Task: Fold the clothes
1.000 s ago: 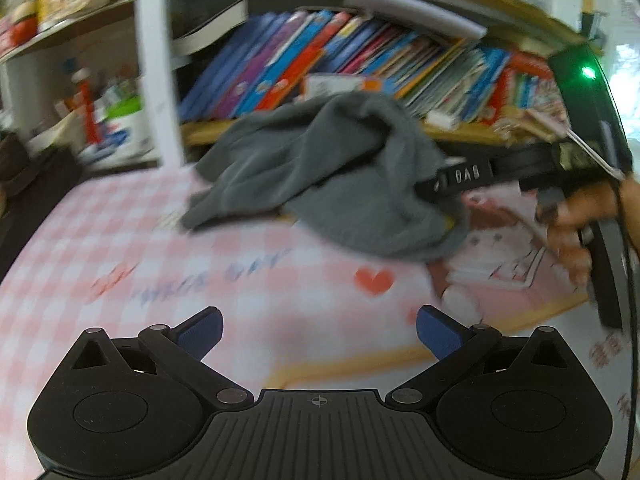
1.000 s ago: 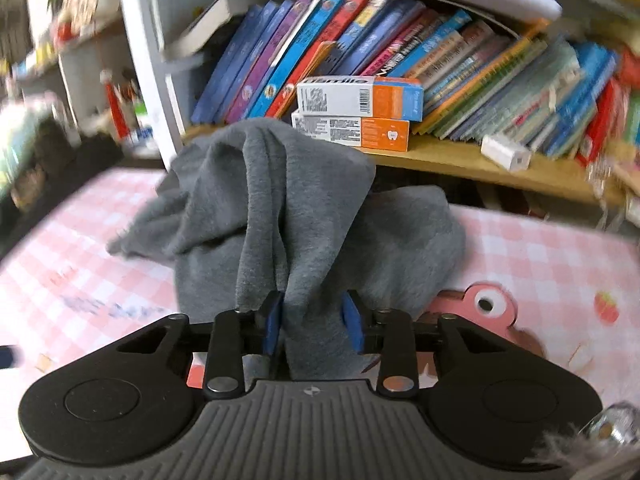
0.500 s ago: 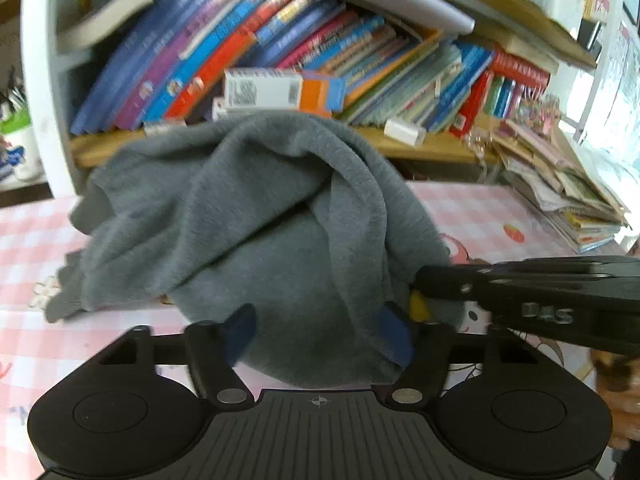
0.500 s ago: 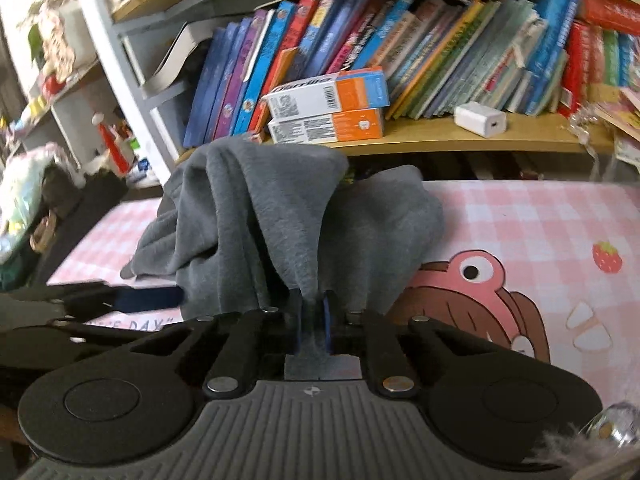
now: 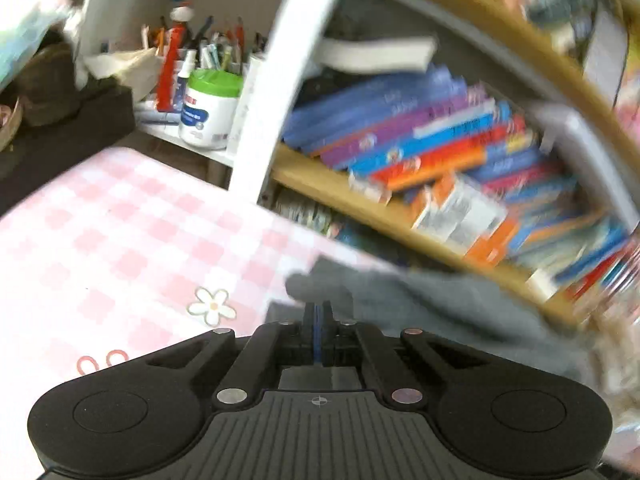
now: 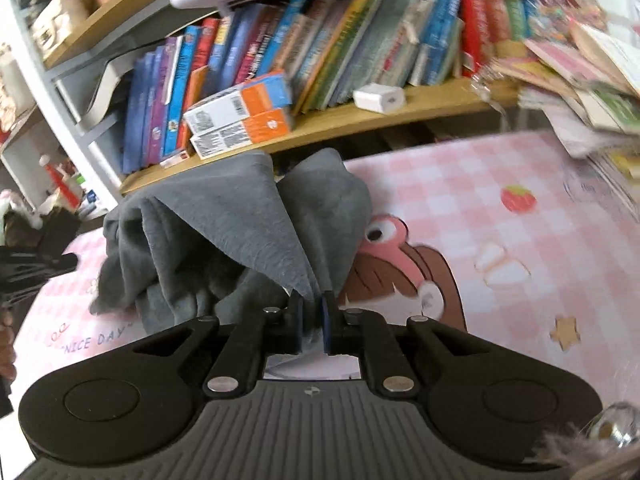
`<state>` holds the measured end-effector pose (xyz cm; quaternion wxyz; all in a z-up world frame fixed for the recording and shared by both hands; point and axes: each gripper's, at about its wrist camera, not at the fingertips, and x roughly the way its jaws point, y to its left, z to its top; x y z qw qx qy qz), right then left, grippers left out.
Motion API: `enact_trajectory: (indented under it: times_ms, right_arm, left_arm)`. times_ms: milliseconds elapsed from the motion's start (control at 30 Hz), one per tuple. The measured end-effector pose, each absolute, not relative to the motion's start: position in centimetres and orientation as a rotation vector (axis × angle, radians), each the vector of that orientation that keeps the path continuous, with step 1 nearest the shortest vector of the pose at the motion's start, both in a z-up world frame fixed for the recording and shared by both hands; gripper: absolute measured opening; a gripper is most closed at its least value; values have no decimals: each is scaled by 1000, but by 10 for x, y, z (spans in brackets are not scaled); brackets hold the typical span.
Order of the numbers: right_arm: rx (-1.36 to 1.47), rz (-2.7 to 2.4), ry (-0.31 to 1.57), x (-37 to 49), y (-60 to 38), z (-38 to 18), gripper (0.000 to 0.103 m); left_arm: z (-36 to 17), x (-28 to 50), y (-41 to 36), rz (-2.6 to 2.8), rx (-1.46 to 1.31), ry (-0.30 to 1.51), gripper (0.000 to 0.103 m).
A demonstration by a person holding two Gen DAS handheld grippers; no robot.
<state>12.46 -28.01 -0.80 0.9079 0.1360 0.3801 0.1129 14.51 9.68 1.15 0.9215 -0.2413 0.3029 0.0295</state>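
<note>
Each gripper is clenched on an edge of the grey sweatshirt [image 6: 224, 240], left gripper [image 5: 318, 320] and right gripper [image 6: 311, 316] apart, lifting it bunched above the pink-checked counter [image 6: 500, 184], probably to spread it for folding.

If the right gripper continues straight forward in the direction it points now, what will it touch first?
Most likely the grey garment that the right gripper already pinches, bunched just ahead; behind it stands the bookshelf, though depth is unclear.

Crumpled grey garment [image 6: 224, 220] bunched on the checked tablecloth [image 6: 500, 168].
</note>
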Motion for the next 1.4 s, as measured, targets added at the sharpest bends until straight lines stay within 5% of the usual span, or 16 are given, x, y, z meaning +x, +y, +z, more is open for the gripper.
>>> enact_trajectory:
  times_ms: [367, 633, 1033, 1400]
  right_arm:
    - [343, 472, 797, 87, -213, 0, 8]
    - [515, 643, 744, 72, -178, 32, 8]
    - [623, 534, 162, 63, -225, 157, 8]
    - [527, 175, 740, 14, -280, 24, 8]
  left_arm:
    - [1, 96, 82, -115, -422, 735, 6]
    - [9, 60, 129, 4, -501, 682, 31]
    - [21, 17, 174, 107, -522, 658, 32]
    - [11, 24, 130, -49, -503, 744, 65]
